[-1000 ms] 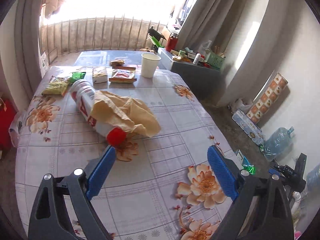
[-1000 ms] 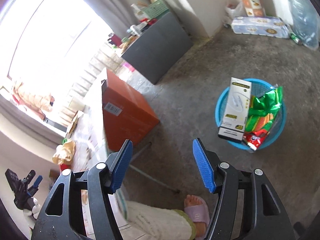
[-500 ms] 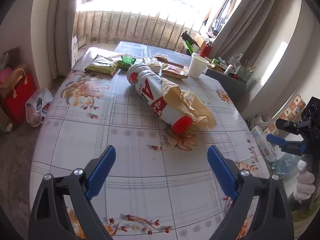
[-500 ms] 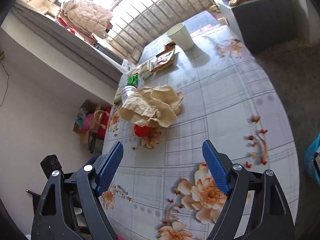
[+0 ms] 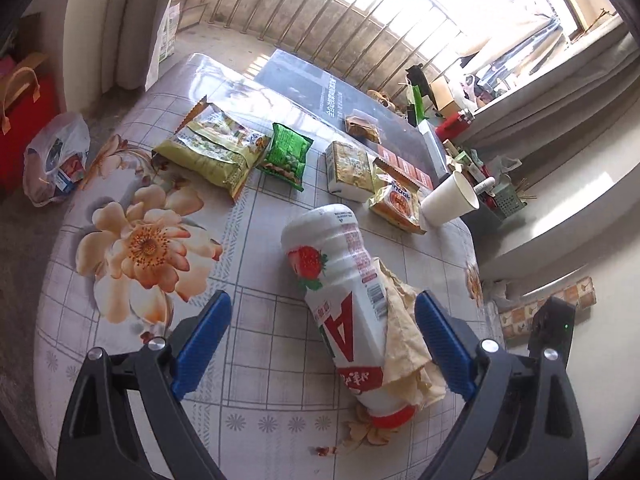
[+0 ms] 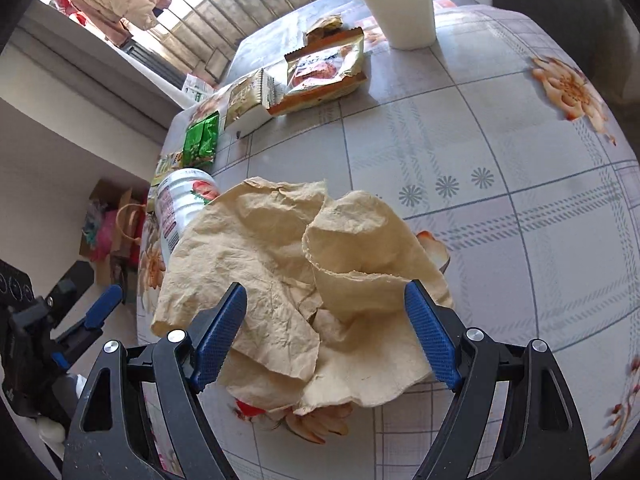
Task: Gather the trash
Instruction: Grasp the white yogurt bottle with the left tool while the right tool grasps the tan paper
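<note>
Trash on the surface (image 5: 132, 364) is mostly uncollected. A crumpled brown paper (image 6: 304, 280) lies draped against a toppled strawberry drink bottle (image 5: 344, 300) near the surface's near edge. The right gripper (image 6: 325, 332) hangs just above the paper; its fingers are spread and have just been opening, the paper lies in the gap between them and nothing is pinched. The left gripper (image 5: 322, 348) hovers over the bottle with fingers (image 5: 202, 344) spread wide to either side of it, touching nothing as far as I can tell. Along the far edge sit a yellow-green snack bag (image 5: 212, 152), a small green packet (image 5: 286, 156), a biscuit pack (image 5: 348, 170), an orange-labelled wrapper (image 5: 396, 204) and a white paper cup (image 5: 450, 198). Judging from this, paper and bottle come next, and the far row remains afterwards.
</note>
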`<state>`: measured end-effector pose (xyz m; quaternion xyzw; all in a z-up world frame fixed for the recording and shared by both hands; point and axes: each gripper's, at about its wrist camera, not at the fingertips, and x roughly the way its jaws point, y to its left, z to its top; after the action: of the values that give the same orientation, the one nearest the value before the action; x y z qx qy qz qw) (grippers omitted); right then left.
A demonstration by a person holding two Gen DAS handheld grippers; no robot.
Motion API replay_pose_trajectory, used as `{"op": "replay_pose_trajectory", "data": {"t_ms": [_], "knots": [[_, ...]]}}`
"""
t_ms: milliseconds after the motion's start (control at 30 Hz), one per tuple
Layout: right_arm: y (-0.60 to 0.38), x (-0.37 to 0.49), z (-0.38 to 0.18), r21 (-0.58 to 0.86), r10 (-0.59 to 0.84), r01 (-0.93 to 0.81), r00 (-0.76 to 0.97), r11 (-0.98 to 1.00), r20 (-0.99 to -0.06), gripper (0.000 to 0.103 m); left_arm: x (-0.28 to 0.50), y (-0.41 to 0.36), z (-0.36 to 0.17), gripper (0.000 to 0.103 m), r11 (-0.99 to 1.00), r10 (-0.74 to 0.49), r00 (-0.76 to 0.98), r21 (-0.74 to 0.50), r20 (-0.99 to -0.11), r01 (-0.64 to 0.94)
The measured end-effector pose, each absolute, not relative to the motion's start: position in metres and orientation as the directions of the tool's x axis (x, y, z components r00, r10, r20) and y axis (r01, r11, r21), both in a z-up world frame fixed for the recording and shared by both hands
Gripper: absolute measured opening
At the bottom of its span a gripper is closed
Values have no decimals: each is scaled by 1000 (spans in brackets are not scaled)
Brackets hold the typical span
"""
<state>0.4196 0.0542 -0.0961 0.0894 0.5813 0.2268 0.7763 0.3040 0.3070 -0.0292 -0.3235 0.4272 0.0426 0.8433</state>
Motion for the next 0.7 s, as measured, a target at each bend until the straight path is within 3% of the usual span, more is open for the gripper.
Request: {"op": "replay_pose_trajectory", "data": {"t_ms": [67, 167, 333, 367, 500, 700], "knots": [[64, 421, -98, 343, 416, -291, 244, 893, -876, 77, 324, 305, -35, 91, 789, -164, 611, -475, -774, -389], [74, 422, -101, 244, 357, -360, 288, 900, -889, 66, 346, 293, -43, 91, 817, -111, 592, -412, -799, -403], [82, 410, -101, 44, 246, -461, 388, 886, -888, 32, 363, 279, -54, 85, 842, -40, 562, -330, -826, -427], [81, 407, -102, 13, 230, -473, 405, 881, -885, 29, 365, 276, -57, 82, 846, -35, 555, -321, -831, -426], [64, 405, -103, 6, 242, -501, 408, 865, -880, 6, 368, 266, -67, 71, 856, -34, 530, -299, -847, -423], [45, 401, -109, 28, 255, -502, 391, 864, -884, 2, 364, 249, -66, 70, 876, -15, 532, -268, -847, -401]]}}
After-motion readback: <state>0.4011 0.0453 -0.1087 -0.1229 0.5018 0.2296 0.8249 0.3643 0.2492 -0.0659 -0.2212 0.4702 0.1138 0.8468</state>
